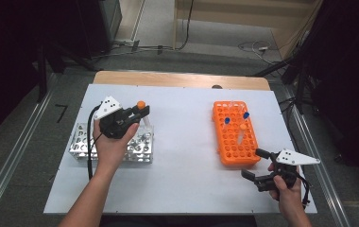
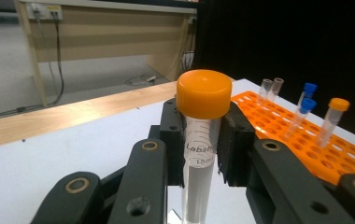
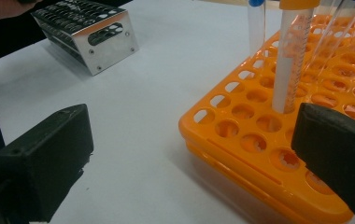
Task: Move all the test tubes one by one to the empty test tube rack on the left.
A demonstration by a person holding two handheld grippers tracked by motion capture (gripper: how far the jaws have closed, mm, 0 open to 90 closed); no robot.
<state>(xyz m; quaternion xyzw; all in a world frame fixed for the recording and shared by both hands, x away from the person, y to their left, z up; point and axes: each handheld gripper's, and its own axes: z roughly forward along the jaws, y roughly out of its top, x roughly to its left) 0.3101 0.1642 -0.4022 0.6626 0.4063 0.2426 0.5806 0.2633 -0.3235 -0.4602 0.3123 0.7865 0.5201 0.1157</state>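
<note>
My left gripper [image 1: 141, 112] is shut on a clear tube with an orange cap [image 1: 141, 106], held upright above the right end of the metal rack [image 1: 81, 142]. In the left gripper view the tube with the orange cap [image 2: 202, 116] stands clamped between the two black pads, its label partly readable. The orange rack [image 1: 234, 135] lies at the table's right, holding two blue-capped tubes [image 1: 246, 115], an orange-capped one and two uncapped ones. My right gripper [image 1: 253, 164] hangs open just beside the orange rack's [image 3: 259, 135] near corner, nothing between its jaws.
The white table top [image 1: 187, 142] stretches between the two racks. A wooden strip [image 1: 182, 79] runs along the far edge, with cables on the floor beyond. The metal rack [image 3: 89, 32] lies far off in the right gripper view.
</note>
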